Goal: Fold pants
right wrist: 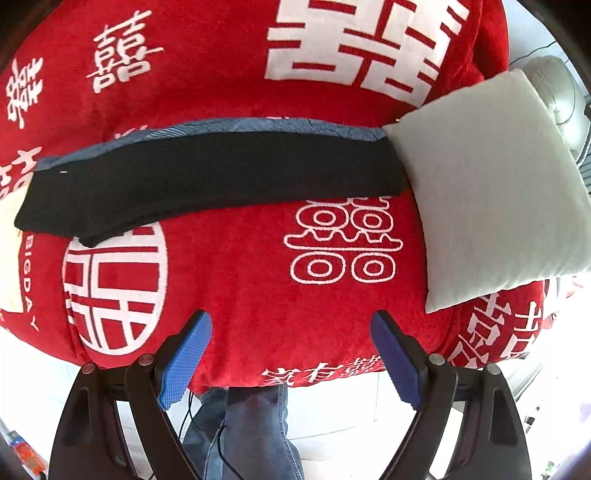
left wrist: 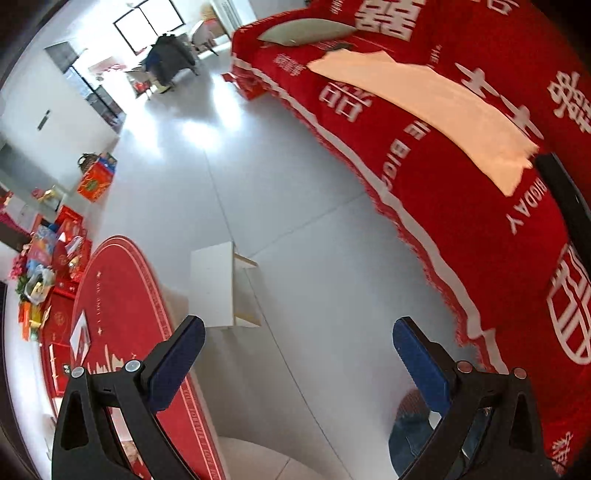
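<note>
Black pants (right wrist: 207, 181) lie in a long narrow band across the red sofa cover (right wrist: 258, 295). A blue-grey cloth edge (right wrist: 258, 124) shows along their far side. My right gripper (right wrist: 291, 350) hangs open above the sofa's front, nearer than the pants, with nothing between its blue pads. In the left wrist view only a dark end of the pants (left wrist: 565, 199) shows at the right edge. My left gripper (left wrist: 299, 358) is open over the pale floor beside the sofa and holds nothing.
A white cushion (right wrist: 491, 192) lies over the pants' right end. A cream cloth (left wrist: 424, 110) and a grey cushion (left wrist: 306, 31) rest further along the sofa. On the floor are a small white stool (left wrist: 221, 284), a round red rug (left wrist: 122, 314) and gift boxes (left wrist: 55, 258). The person's jeans (right wrist: 251, 432) show below.
</note>
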`<state>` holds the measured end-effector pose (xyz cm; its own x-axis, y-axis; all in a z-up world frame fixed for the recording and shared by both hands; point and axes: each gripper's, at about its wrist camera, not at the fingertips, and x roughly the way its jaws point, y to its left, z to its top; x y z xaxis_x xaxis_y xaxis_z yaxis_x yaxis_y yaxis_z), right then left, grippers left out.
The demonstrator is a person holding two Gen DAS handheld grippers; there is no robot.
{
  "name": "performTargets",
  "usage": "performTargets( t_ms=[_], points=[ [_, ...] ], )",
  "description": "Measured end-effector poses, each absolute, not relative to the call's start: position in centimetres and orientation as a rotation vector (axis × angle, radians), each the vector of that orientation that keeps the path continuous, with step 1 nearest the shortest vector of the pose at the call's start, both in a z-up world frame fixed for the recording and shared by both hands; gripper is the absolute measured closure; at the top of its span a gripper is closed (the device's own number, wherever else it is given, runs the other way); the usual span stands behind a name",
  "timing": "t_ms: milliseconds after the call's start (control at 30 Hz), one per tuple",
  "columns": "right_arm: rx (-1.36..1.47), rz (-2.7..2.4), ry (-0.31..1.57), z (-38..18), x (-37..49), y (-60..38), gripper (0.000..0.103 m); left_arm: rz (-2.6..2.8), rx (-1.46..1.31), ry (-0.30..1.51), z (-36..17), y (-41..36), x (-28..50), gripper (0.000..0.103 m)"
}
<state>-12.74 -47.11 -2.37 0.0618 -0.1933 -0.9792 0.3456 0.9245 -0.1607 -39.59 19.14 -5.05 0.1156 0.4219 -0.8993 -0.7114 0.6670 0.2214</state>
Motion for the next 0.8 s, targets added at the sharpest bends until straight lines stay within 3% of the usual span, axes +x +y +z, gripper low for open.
performTargets(
  t_ms=[400,567,800],
  points=[
    [0.102,-0.37,1.449,-2.1,-12.3,-44.8,0.013,1.039,-0.327,1.109,-2.2,24.3,-45.4,0.0],
    [0.136,-0.353,1.455,-2.7,-13.0,-45.2,0.013,0.91,-0.289,1.132,-2.9,21.2,-40.8,0.0],
    [0.26,-0.379,1.485,-4.8,-14.5,-49.5,0.013,0.566,-0.16,1.169,-3.5,10.1,-29.0,0.0]
  ],
)
